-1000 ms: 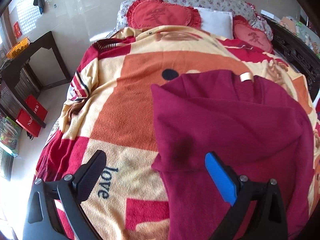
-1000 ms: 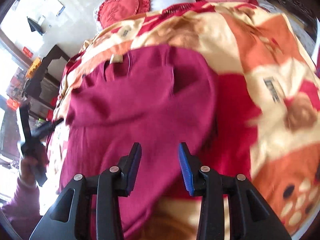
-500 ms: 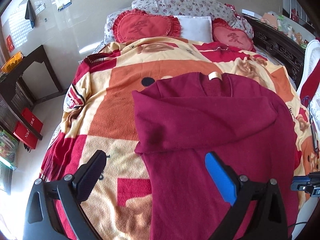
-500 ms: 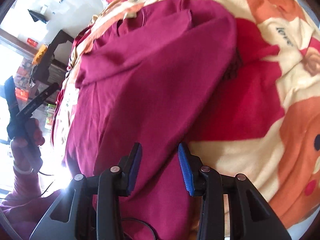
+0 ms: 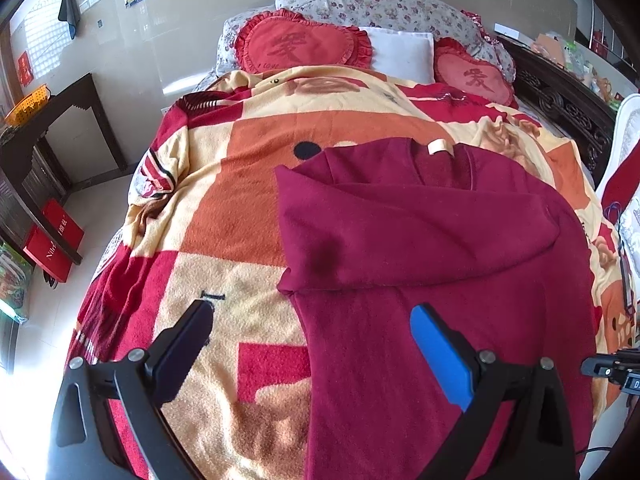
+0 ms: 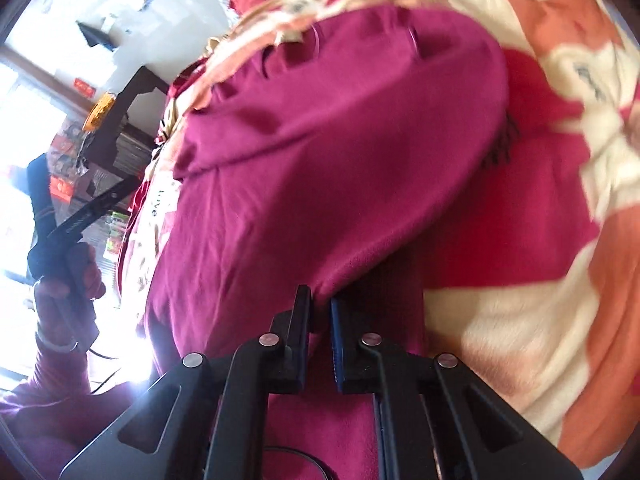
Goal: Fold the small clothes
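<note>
Now the right claw [image 6: 320,312] is clamping down: its jaws have just been closing, and a bit of the sweater [image 5: 420,240] edge is sitting pinched between the pads, on the side of the sweater away from the black cabinet [image 5: 48,152]. A second ago those jaws were standing apart over the cloth with nothing in them, so this is the grab happening. The left claw [image 5: 316,332] is hanging wide open, holding nothing, with its blue pad over the sweater's lower body and its black finger over the blanket [image 5: 224,200] on the cabinet side. It was hanging open just the same a second ago.

The sweater is lying flat on the blanket on the bed, neck label toward the pillows, one sleeve already lying folded across the chest. It has not shifted on the blanket.

Judging from this, the sleeve fold looks done and the right side is getting picked up for the next fold, probably toward the cabinet side. Left claw is likely going for a grip next, nothing taken yet.
</note>
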A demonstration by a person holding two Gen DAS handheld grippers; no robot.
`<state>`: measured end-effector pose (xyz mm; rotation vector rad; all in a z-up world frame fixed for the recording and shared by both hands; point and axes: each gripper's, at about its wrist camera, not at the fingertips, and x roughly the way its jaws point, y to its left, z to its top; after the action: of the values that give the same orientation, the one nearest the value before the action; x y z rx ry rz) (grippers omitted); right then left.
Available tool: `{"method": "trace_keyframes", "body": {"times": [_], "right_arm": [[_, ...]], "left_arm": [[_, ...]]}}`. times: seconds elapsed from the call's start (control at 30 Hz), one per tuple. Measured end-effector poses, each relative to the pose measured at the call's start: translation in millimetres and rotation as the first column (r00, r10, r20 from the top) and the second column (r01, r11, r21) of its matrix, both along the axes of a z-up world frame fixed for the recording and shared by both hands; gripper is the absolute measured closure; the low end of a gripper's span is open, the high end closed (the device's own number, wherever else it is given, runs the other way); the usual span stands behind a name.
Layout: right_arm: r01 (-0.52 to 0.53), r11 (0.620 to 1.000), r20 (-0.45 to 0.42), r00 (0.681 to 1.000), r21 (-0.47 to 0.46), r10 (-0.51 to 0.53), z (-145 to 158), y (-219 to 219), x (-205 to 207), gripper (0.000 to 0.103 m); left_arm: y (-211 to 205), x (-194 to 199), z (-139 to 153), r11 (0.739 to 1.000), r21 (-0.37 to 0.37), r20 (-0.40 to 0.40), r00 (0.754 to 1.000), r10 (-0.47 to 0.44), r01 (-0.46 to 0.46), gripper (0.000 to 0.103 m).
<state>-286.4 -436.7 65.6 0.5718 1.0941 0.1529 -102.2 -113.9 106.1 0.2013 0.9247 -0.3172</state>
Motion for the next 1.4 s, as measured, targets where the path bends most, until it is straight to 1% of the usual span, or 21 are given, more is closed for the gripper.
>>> {"method": "trace_keyframes", "body": {"times": [0.2, 0.33, 0.47, 0.57, 0.63, 0.77, 0.8, 0.93, 1.0, 1.03, 1.07, 1.1, 1.13, 1.17, 1.2, 1.23, 1.3, 1.37, 1.4], "right_arm": [[-0.013, 1.000, 0.023, 1.000, -0.006, 0.013, 8, 3, 7, 0.103], [-0.016, 1.000, 0.056, 0.998, -0.011, 0.016, 19, 4, 12, 0.103], [-0.030, 0.998, 0.093, 0.995, -0.047, 0.034, 35, 6, 26, 0.103], [-0.056, 0.995, 0.102, 0.993, -0.086, 0.064, 43, 9, 42, 0.103], [-0.077, 0.990, 0.099, 0.991, -0.117, 0.089, 46, 12, 61, 0.103], [-0.115, 0.983, 0.099, 0.987, -0.146, 0.130, 44, 23, 101, 0.103], [-0.123, 0.979, 0.100, 0.985, -0.165, 0.141, 42, 28, 118, 0.103], [-0.133, 0.982, 0.079, 0.986, -0.132, 0.144, 22, 39, 165, 0.103], [-0.105, 0.987, 0.055, 0.992, -0.124, 0.113, 9, 41, 185, 0.103], [-0.086, 0.991, 0.038, 0.995, -0.105, 0.091, 6, 40, 188, 0.103], [-0.074, 0.995, 0.039, 0.996, -0.063, 0.076, 7, 38, 187, 0.103], [-0.069, 0.998, 0.064, 0.995, -0.011, 0.070, 12, 35, 182, 0.103], [-0.072, 0.997, 0.087, 0.994, 0.013, 0.070, 16, 33, 176, 0.103], [-0.073, 0.997, 0.107, 0.992, 0.018, 0.070, 22, 30, 168, 0.102], [-0.067, 0.998, 0.121, 0.990, 0.000, 0.067, 28, 25, 157, 0.096], [-0.058, 0.998, 0.125, 0.990, -0.018, 0.060, 32, 21, 149, 0.094], [-0.023, 0.999, 0.126, 0.992, -0.022, 0.026, 35, 5, 125, 0.094], [0.012, 1.000, 0.115, 0.993, 0.006, -0.013, 33, -11, 104, 0.093], [0.031, 0.999, 0.106, 0.994, 0.019, -0.033, 31, -19, 94, 0.093]], "left_arm": [[-3, 1, -5, 1.000, 0.014, -0.006, 1.000, -0.007, 0.007, 0.001], [-5, 3, -8, 1.000, 0.013, -0.014, 1.000, -0.008, 0.009, 0.001], [-7, 3, -9, 1.000, 0.012, -0.014, 1.000, -0.008, 0.009, 0.001], [-7, 4, -10, 1.000, 0.013, -0.011, 1.000, -0.006, 0.006, 0.001], [-5, 6, -10, 1.000, 0.006, -0.013, 1.000, -0.001, 0.001, 0.001], [0, 8, -10, 1.000, -0.014, -0.023, 1.000, 0.011, -0.011, 0.001], [2, 9, -11, 1.000, -0.020, -0.029, 1.000, 0.013, -0.013, 0.001], [2, 12, -13, 0.999, -0.050, -0.049, 0.999, 0.005, -0.007, 0.001], [-1, 13, -14, 0.999, -0.051, -0.064, 0.998, -0.001, -0.002, 0.001], [-3, 13, -14, 0.998, -0.061, -0.073, 0.997, -0.009, 0.004, 0.002], [-4, 12, -14, 0.997, -0.080, -0.080, 0.997, -0.022, 0.015, 0.002], [-6, 9, -15, 0.994, -0.105, -0.084, 0.996, -0.041, 0.032, 0.002], [-10, 7, -16, 0.992, -0.120, -0.087, 0.995, -0.055, 0.044, 0.002], [-15, 4, -20, 0.990, -0.130, -0.098, 0.992, -0.076, 0.063, 0.002], [-21, 2, -23, 0.988, -0.131, -0.113, 0.989, -0.093, 0.078, 0.002], [-28, 0, -28, 0.987, -0.129, -0.133, 0.985, -0.114, 0.097, 0.002], [-46, -7, -41, 0.982, -0.117, -0.179, 0.969, -0.170, 0.150, 0.002], [-62, -15, -53, 0.976, -0.089, -0.205, 0.956, -0.211, 0.196, 0.002], [-71, -19, -58, 0.972, -0.071, -0.216, 0.948, -0.232, 0.222, 0.005]]}}
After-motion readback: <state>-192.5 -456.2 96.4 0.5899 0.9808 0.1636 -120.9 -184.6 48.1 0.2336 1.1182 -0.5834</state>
